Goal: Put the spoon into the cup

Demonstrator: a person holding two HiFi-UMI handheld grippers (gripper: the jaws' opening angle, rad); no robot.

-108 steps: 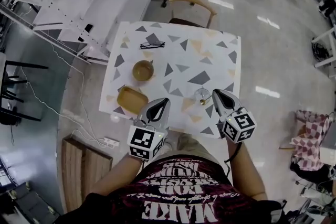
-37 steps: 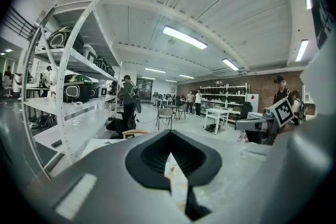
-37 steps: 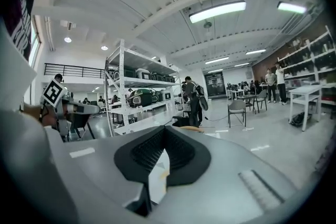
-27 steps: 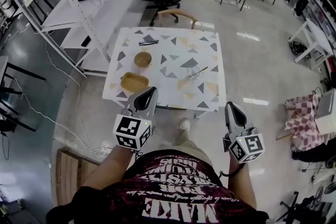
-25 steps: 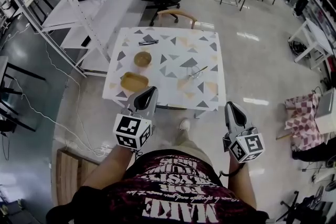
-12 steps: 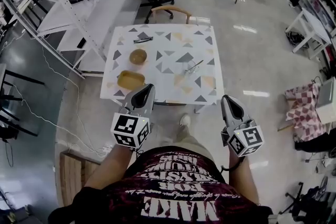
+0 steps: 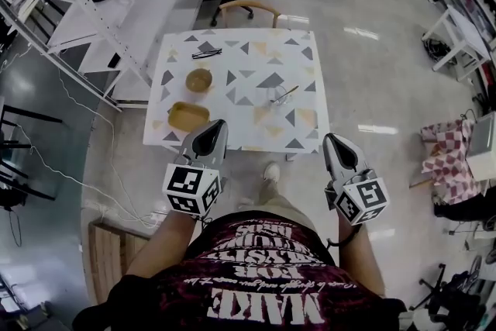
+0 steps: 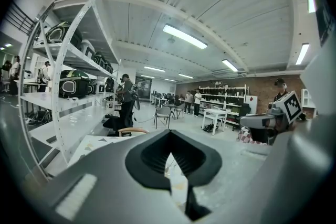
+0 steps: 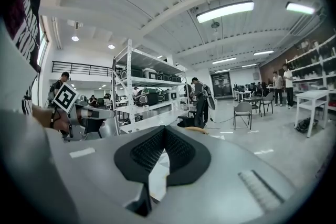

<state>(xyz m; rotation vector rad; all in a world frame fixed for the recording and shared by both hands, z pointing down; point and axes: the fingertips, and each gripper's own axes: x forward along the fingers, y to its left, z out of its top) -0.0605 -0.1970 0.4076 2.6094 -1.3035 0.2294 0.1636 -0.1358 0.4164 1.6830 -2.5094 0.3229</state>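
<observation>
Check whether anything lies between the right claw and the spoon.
Nothing visible does. Only bare table separates the right claw from the spoon, which already seems to sit in the cup.

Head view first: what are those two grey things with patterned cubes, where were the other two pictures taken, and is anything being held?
No robot here: a person, seen from a camera on their head, holds a hand tool in each hand, the left gripper and right gripper. The other two pictures come from cameras riding on those tools, looking along their fingers. Both are shut and empty. Ahead stands a table with a clear cup, a spoon apparently in it, a brown bowl and a yellow dish.
</observation>
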